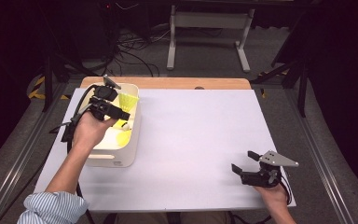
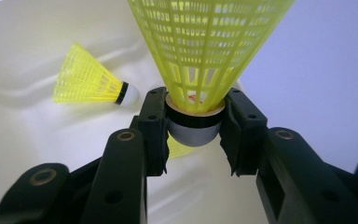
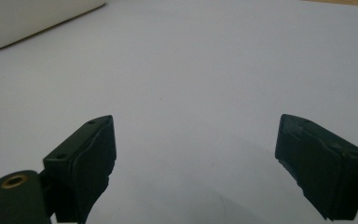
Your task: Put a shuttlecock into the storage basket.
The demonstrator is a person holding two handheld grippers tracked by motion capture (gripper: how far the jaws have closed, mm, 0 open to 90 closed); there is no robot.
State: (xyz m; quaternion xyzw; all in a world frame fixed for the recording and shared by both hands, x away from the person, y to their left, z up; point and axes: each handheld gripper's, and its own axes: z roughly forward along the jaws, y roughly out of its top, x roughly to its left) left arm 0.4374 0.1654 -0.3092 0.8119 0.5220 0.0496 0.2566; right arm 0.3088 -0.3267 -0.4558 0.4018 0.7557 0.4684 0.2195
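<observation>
Left gripper clamps a shuttlecock over the tub; right gripper rests with its jaws spread.

High view: the left gripper (image 1: 113, 110) hangs over the cream rectangular plastic tub (image 1: 121, 156) at the white table's (image 1: 200, 140) left side; the right gripper (image 1: 244, 163) sits near the front right corner. Left gripper view: its jaws pinch the rounded cork base of a yellow mesh-skirted plastic shuttlecock (image 2: 205, 56); a second yellow shuttlecock (image 2: 93, 79) lies inside the tub. Right gripper view: jaws wide apart, gripping nothing, above bare table.
</observation>
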